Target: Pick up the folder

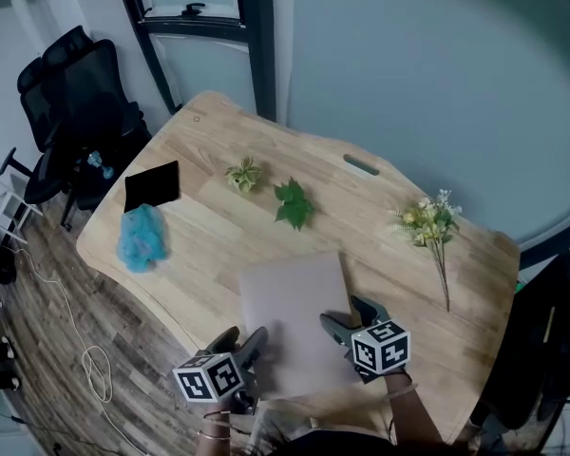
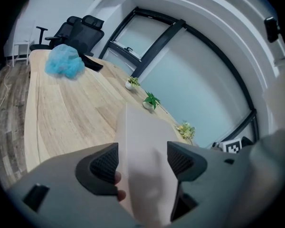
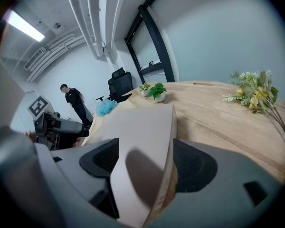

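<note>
Straddling the near corners of the pale folder [image 1: 294,312] with both grippers: left gripper [image 1: 245,342] at the left corner, right gripper [image 1: 353,319] at the right. Keeping each pair of jaws wide apart, with the folder passing between the pads, not clamped. Resting the folder flat on the wooden table [image 1: 361,217], at the near edge. Showing two small plants [image 1: 244,173] [image 1: 294,204], a flower sprig [image 1: 427,221], a blue fluffy bundle [image 1: 141,237] and a black pad [image 1: 152,185] beyond the folder's far end.
</note>
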A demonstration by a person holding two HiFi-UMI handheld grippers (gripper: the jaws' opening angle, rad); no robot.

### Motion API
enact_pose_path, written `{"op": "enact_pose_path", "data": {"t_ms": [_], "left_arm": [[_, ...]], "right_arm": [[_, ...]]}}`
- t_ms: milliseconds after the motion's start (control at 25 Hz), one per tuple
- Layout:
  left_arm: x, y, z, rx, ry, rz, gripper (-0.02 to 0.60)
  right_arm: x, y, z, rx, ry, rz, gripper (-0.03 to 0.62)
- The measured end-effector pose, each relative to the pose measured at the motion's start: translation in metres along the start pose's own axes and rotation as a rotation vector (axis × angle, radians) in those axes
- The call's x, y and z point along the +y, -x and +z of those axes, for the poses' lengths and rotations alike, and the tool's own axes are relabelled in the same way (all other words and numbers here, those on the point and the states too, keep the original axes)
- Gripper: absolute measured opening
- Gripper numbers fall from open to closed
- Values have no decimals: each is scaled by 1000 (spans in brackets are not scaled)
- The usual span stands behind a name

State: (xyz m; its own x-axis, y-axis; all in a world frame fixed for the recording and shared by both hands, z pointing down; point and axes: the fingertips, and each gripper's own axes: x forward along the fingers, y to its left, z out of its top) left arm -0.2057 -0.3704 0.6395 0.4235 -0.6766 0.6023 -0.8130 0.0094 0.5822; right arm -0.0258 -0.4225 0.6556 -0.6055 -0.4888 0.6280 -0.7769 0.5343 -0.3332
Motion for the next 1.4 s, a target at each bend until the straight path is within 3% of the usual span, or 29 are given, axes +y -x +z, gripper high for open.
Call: {"op": "enact_pose_path", "data": {"t_ms": [440, 760, 1040, 1400], "left_arm": [[15, -25, -25, 96, 92, -17, 307], [26, -36, -33, 142, 96, -4, 313], [17, -45, -44, 203, 199, -92, 330], [15, -49, -43, 242, 161, -125, 331]], "right_arm": [[-9, -16, -16, 25, -151, 42, 360], [-10, -21, -19, 34, -250, 101, 373], [-11, -27, -24, 61, -311, 125, 387], [-11, -29, -25, 75, -313, 139, 388]]}}
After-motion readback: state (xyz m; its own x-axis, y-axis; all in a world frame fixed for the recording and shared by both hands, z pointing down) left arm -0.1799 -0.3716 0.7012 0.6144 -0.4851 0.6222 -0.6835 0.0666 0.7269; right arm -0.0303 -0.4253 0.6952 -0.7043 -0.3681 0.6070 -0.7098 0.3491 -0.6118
